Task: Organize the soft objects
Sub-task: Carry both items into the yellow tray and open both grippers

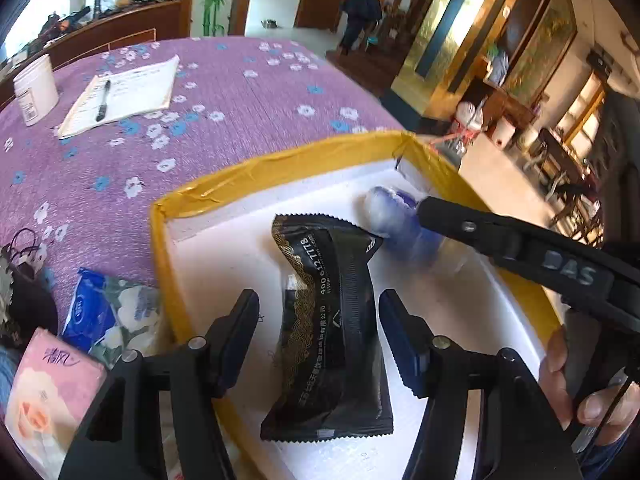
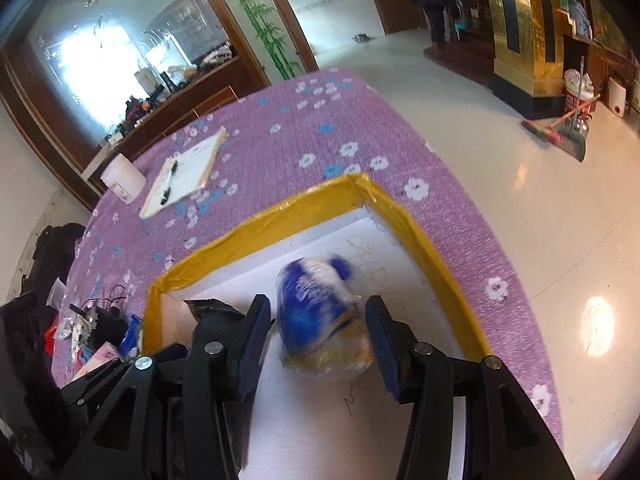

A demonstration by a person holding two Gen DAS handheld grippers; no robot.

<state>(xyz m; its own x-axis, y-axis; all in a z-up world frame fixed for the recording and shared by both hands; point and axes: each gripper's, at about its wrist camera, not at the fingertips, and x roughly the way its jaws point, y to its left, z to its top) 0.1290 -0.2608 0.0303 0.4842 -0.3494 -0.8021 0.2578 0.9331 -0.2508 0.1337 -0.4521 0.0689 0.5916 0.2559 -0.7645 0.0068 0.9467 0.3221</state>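
Note:
A white foam box with a yellow taped rim (image 1: 280,160) (image 2: 260,224) sits on the purple flowered tablecloth. A black sachet with gold print (image 1: 332,340) lies flat on the box floor, between the fingers of my left gripper (image 1: 320,300). That gripper is open and its pads stand clear of the sachet. A blurred blue-and-white plastic pack (image 2: 316,316) (image 1: 396,216) rests near the box's far corner. My right gripper (image 2: 318,308) straddles it with open jaws and gaps on both sides. In the left wrist view one right gripper finger (image 1: 460,224) reaches beside that pack.
Left of the box lie a blue floral tissue pack (image 1: 100,312) and a pink pack (image 1: 52,392). Farther back are a notepad with a pen (image 1: 120,96) and a white jar (image 1: 36,88). The table ends just right of the box, above the floor (image 2: 560,260). Dark clutter (image 2: 92,320) sits at the left.

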